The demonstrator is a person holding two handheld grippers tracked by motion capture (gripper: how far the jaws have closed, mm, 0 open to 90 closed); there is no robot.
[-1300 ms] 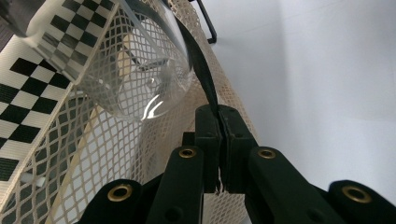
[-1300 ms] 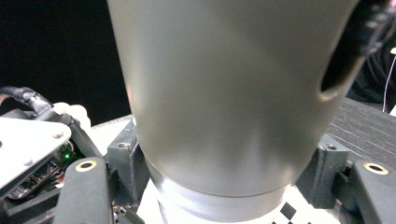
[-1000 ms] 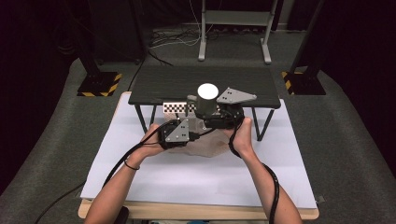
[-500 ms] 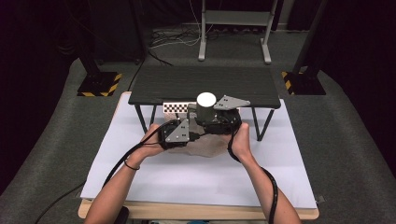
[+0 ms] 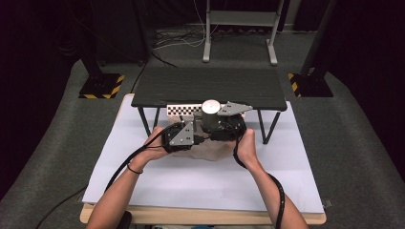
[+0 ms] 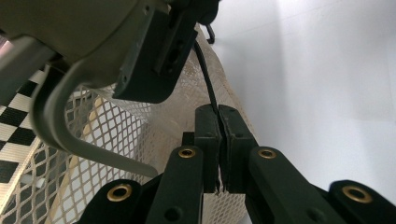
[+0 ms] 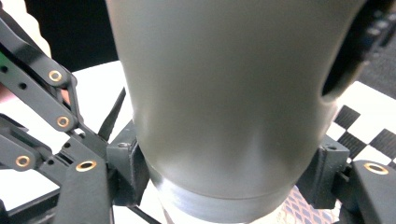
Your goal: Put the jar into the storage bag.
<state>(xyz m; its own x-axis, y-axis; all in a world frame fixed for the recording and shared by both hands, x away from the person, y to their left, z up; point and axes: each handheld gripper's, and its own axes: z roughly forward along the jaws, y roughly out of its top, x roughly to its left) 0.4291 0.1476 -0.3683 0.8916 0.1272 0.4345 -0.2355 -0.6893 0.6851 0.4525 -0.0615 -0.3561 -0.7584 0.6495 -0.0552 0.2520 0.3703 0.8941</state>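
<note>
Fingers (image 6: 208, 140) of my left gripper (image 6: 218, 116) are pressed together on the thin black cord (image 6: 205, 70) at the rim of the bag (image 6: 116, 135), pinching it. Those of my right gripper (image 7: 226, 170) clamp the cup (image 7: 224, 93) from both sides, low on its wall.

As I judge it, the step is lowering the cup into the bag. To do it well, I would pull the cord up and away so the mouth gapes, bring the cup straight down over that opening, and let go only once its base sits inside on the counter (image 5: 286, 157). A tilted cup could snag on the mesh.

The bag is cream netting with a diamond weave, soft and slumped, lying on the white counter between the two hands. The cup is a plain matte grey cylinder, upright, with a narrower band near its bottom; from above, its pale round top (image 5: 210, 106) shows just over the bag (image 5: 212, 151). Beyond them lie a checkered strip (image 5: 179, 110) and a low black stand (image 5: 210, 86).
</note>
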